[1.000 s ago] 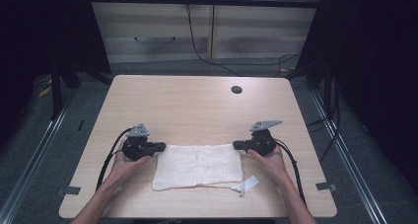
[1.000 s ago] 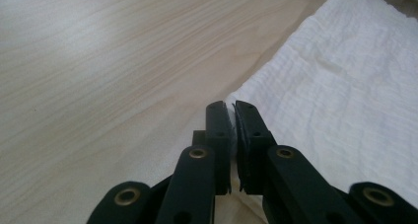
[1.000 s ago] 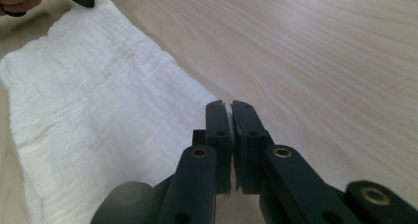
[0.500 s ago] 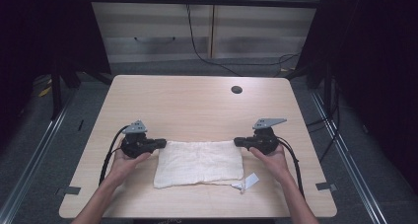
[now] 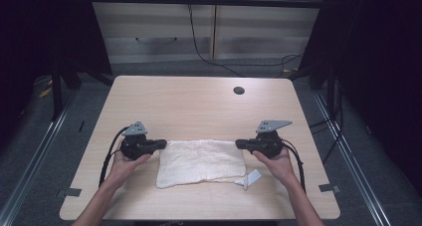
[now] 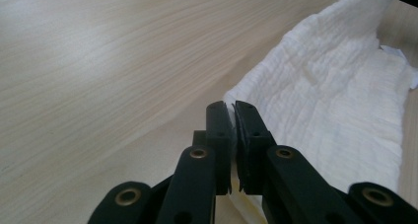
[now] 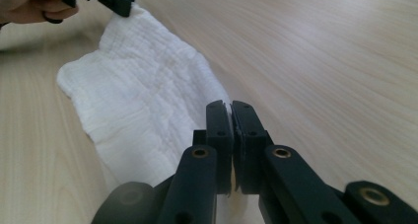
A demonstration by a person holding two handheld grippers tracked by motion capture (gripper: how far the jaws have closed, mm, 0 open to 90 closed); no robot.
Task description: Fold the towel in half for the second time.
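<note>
High view: wooden table (image 5: pixel 199 101) carries a white cloth (image 5: pixel 199 162) near its front edge, lying between both hands. Left gripper (image 5: pixel 160 144) is clamped tight on the cloth's far left corner; right gripper (image 5: pixel 240 144) is clamped tight on the far right corner. A small white tag (image 5: pixel 253 177) lies at the cloth's near right corner.

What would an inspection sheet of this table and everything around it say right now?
Surface: pale wooden table, a round hole near its far edge.
Job's things: white cloth, folded, small tag at its near right corner.
Clutter: nothing seen.
Grippers: left gripper clamps the cloth's far left corner; right gripper clamps the far right corner.
Cables: black cable loops from the left gripper; another hangs down the back cabinet.
Surroundings: grey floor, dark curtains.
</note>
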